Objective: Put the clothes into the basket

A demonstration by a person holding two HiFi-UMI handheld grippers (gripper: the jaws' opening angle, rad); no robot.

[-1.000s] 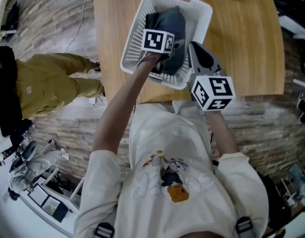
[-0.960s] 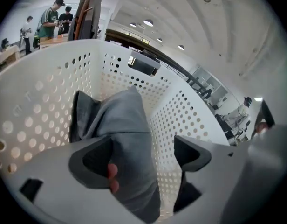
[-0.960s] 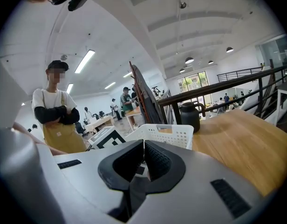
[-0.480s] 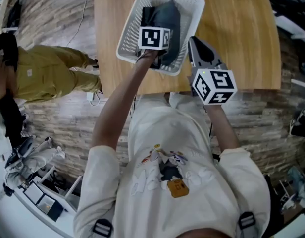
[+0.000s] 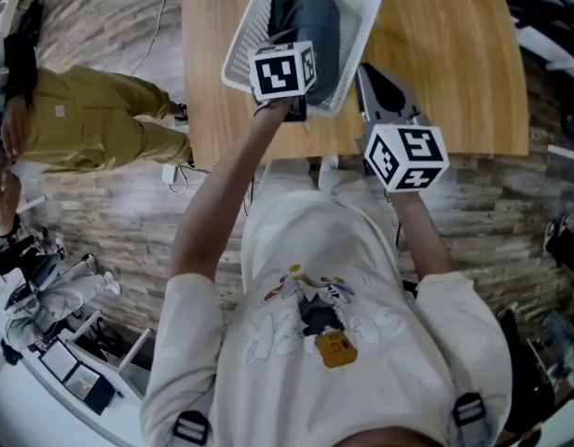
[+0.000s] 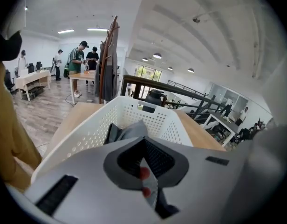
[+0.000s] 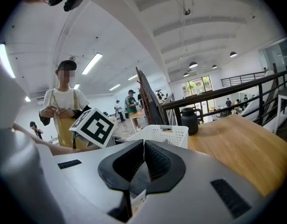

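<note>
Left claw [image 6: 144,143] jaws have just closed on nothing, at the white laundry basket's [image 5: 242,56] near rim. Right claw [image 7: 143,146] shut, empty. Dark garment [image 5: 317,24] lies inside; lift clear without snagging the rim.

"How many baskets are out?"

"One white basket [image 5: 239,59], on the one wooden table [image 5: 455,63]. There's one dark heap of clothes [image 5: 320,26] in it. I can't tell how many pieces."

"And the tools?"

"Two, the left gripper [image 6: 144,146] and the right gripper [image 7: 143,148]. Each carries one marker cube, so that's two: the left cube [image 5: 282,71] and the right cube [image 5: 405,156]."

"Anything else?"

"One dark jug [image 7: 189,120] at the table's far end, one coat stand [image 6: 108,59] farther off, and one person [image 5: 91,128] in mustard trousers on the left."
</note>
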